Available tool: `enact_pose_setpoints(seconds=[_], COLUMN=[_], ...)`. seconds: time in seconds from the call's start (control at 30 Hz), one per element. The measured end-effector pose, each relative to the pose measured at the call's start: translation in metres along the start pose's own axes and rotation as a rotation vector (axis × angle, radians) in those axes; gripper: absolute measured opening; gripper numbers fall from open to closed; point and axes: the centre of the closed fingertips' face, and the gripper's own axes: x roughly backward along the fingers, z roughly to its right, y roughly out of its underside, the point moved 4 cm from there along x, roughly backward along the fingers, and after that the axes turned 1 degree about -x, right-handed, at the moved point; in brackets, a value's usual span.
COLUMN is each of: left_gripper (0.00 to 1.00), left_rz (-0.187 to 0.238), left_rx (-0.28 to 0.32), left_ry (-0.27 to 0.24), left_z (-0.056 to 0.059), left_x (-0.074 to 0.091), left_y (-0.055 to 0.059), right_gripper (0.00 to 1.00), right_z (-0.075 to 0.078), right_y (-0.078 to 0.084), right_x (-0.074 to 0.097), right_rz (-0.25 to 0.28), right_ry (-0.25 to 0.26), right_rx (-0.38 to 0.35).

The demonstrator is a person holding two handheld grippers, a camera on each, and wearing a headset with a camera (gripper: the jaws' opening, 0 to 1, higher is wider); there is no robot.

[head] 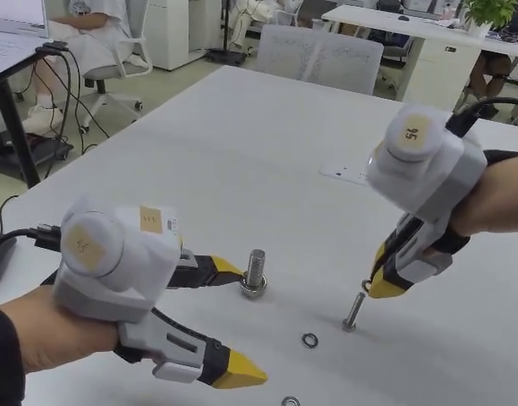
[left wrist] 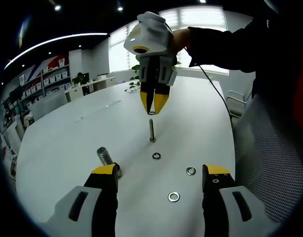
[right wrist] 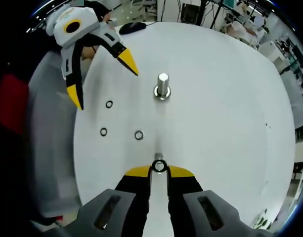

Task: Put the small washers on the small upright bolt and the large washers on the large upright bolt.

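Lighting is bright, even and diffuse from overhead. The white table [head: 242,152] runs near clipping in the right gripper view, with a soft sheen and no hard glare. Shadows are weak: small soft smudges at the base of the large bolt [head: 254,272] and small bolt [head: 353,311]. The left gripper view is backlit. The windows [left wrist: 191,19] and ceiling strip light [left wrist: 57,42] are blown out, and the sleeve [left wrist: 225,44] is crushed near black. Both gripper views have heavy fisheye: table edges bow and detail smears outward. Near field is sharp, and the washer [right wrist: 159,166] at the right gripper [right wrist: 159,171] tips reads crisp. The head view is sharp mid-frame with a slightly soft background.
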Motion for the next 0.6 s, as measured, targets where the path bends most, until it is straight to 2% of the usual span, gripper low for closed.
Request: enact_pose_setpoints(seconds=[0.6], left_gripper=[0.71], left_rz=[-0.005], left_rx=[0.009], left_ry=[0.003], left_z=[0.004], left_x=[0.002], left_y=[0.004], right_gripper=[0.13], right_z=[0.001], right_y=[-0.001], right_x=[-0.012], right_rz=[-0.012], right_ry=[-0.010], right_rx=[-0.003])
